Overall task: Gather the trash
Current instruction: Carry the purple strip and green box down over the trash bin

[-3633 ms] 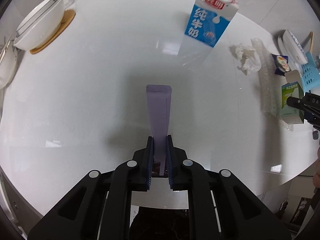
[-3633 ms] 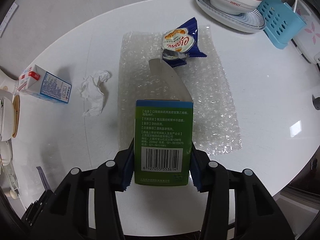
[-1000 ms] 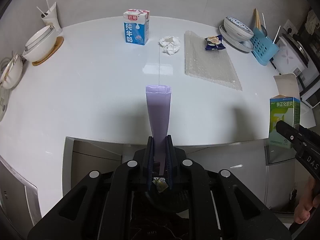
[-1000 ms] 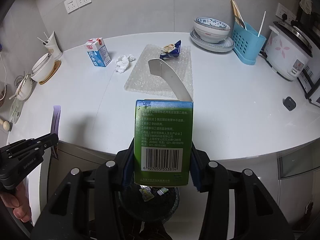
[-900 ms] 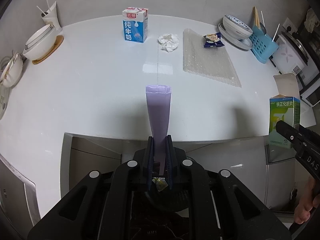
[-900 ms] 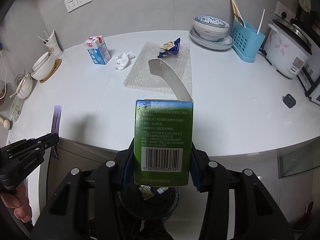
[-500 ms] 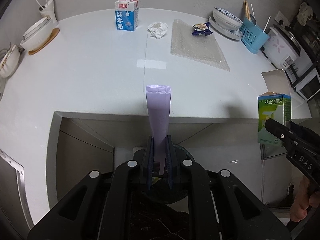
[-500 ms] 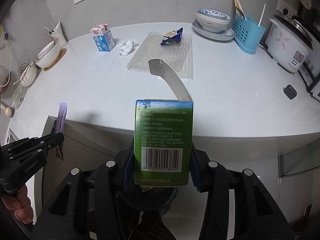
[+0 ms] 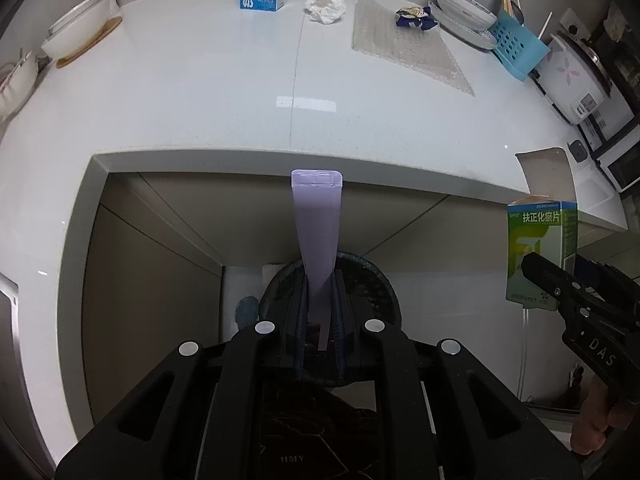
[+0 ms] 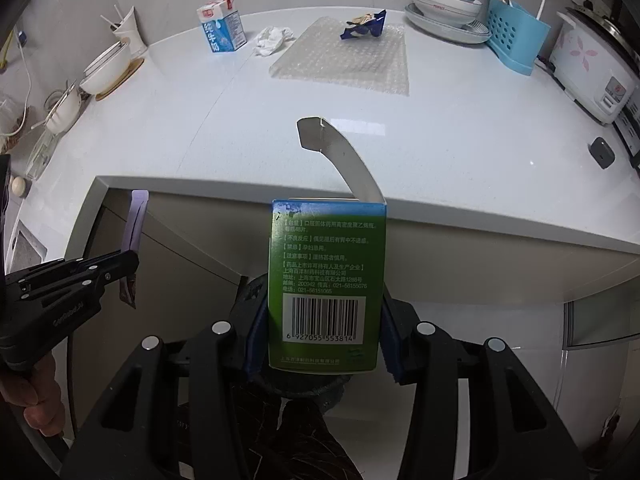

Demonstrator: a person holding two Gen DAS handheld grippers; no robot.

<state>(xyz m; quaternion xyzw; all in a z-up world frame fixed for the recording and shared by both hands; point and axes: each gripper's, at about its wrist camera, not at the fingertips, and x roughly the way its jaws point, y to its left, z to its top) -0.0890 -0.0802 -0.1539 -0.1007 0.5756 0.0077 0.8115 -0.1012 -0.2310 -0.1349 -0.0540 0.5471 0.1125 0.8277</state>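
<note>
Left tongs (image 9: 320, 312) pinching purple sachet (image 9: 316, 232); right tongs (image 10: 326, 332) clamping green box (image 10: 326, 276), barcode side.

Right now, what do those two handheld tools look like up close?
Both are matte black plastic. The left gripper and right gripper have forked arms studded with round silver rivets and blue ribbed pads lining the jaws. White lettering runs along their sides, too blurred to read for certain. A bare hand grips each handle.
</note>
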